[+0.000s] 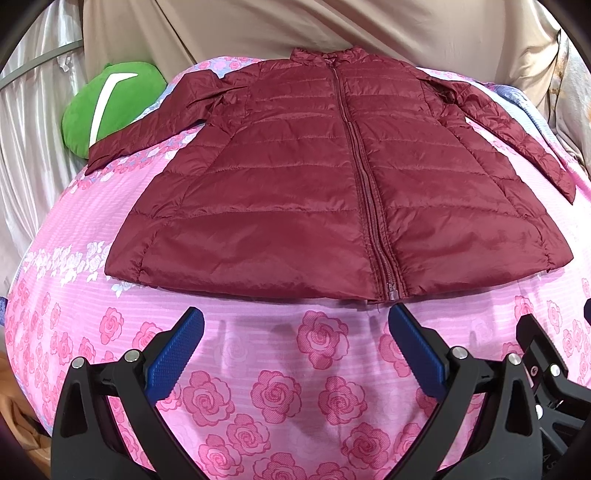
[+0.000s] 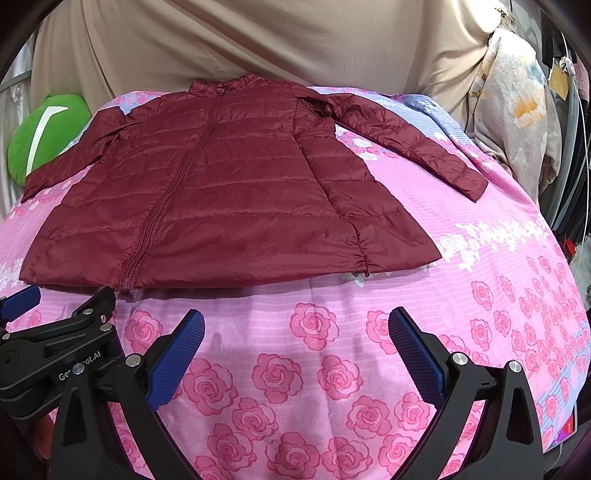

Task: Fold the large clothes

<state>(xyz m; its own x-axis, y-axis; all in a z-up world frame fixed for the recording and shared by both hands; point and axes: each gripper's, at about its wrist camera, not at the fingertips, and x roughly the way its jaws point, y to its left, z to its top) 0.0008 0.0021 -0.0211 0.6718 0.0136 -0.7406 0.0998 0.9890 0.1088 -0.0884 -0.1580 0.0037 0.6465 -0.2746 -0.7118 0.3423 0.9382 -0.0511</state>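
A dark red quilted jacket (image 1: 314,177) lies flat and zipped on a pink rose-print bedsheet (image 1: 280,387), collar far, hem near, both sleeves spread outward. It also shows in the right wrist view (image 2: 221,199). My left gripper (image 1: 295,317) is open and empty, just short of the hem near the zipper's bottom end. My right gripper (image 2: 295,321) is open and empty, short of the hem's right part. The left gripper's body (image 2: 55,339) shows at the lower left of the right wrist view.
A green plush pillow (image 1: 114,103) sits at the bed's far left, under the left sleeve's end. A beige cloth (image 1: 295,26) hangs behind the bed. Hanging clothes and cables (image 2: 517,110) are at the right edge of the bed.
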